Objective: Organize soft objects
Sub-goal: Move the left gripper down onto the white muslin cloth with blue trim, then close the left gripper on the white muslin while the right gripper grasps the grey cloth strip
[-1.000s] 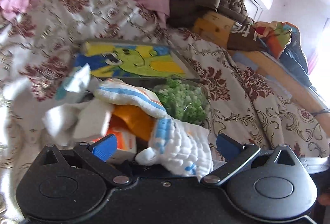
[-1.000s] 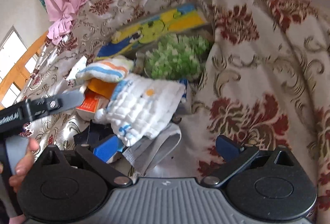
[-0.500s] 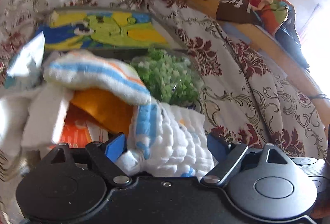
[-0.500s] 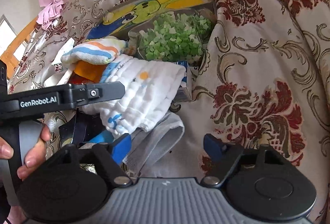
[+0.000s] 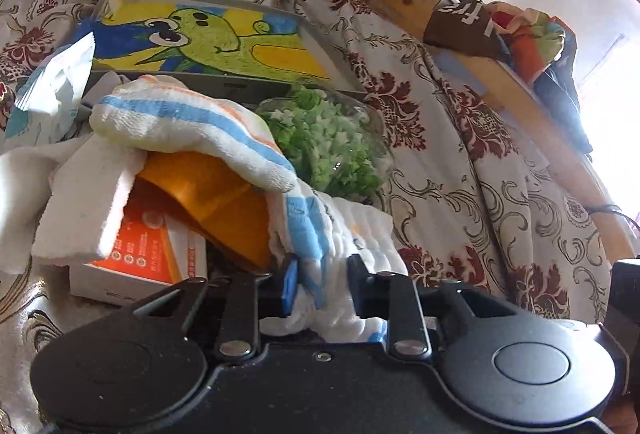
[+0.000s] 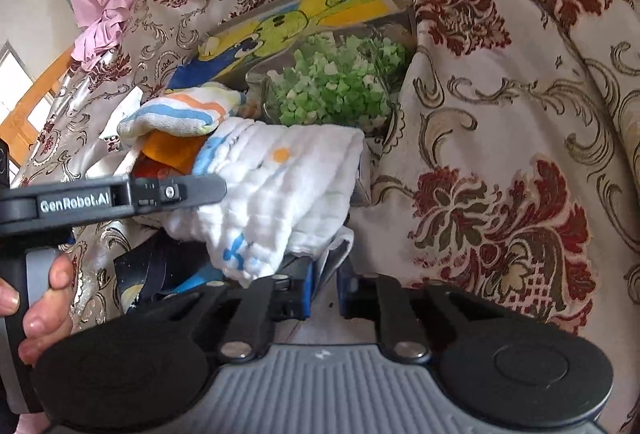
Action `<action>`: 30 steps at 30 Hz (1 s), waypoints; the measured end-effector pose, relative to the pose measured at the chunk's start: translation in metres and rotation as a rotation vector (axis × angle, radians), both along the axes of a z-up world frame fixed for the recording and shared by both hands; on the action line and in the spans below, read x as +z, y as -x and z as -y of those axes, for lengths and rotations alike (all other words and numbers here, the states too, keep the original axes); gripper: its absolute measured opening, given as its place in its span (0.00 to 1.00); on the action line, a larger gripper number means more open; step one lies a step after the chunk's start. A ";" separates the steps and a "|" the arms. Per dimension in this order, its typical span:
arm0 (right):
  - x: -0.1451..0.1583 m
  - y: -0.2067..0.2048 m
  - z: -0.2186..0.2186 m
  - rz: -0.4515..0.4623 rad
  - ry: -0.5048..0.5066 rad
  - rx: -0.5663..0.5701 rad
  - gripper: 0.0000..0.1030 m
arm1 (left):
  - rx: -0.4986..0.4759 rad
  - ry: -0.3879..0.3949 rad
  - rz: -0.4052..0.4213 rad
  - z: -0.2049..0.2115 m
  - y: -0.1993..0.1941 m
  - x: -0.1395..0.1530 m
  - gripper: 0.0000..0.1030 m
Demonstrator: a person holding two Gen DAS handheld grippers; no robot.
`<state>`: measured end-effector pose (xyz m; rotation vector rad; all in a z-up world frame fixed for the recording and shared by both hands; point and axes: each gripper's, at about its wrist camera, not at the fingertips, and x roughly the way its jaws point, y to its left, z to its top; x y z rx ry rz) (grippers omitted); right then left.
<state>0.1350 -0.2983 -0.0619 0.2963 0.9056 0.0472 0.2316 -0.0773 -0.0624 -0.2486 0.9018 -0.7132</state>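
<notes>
The white crinkled muslin cloth (image 5: 352,234) is only just grasped, left tongs (image 5: 320,278) closing on its edge, right tongs (image 6: 323,284) pinching a grey fabric edge (image 6: 334,254); the heap remains unsorted.

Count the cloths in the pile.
3 seen: a striped towel on top, an orange cloth under it, and a white quilted cloth in front, held by the left gripper. More may be buried.
</notes>
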 end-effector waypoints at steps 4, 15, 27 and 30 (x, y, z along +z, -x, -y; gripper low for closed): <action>0.007 0.005 0.004 0.045 0.051 -0.041 0.05 | 0.023 -0.032 0.030 0.002 0.009 0.005 0.18; 0.007 0.003 0.007 0.046 0.049 -0.046 0.05 | 0.100 -0.124 0.064 -0.002 0.022 0.011 0.37; -0.003 -0.002 0.006 0.002 0.034 -0.030 0.05 | 0.027 -0.180 0.076 0.013 0.019 -0.006 0.43; -0.001 -0.001 0.006 0.018 0.045 -0.035 0.05 | 0.028 -0.177 0.088 0.012 0.021 -0.003 0.31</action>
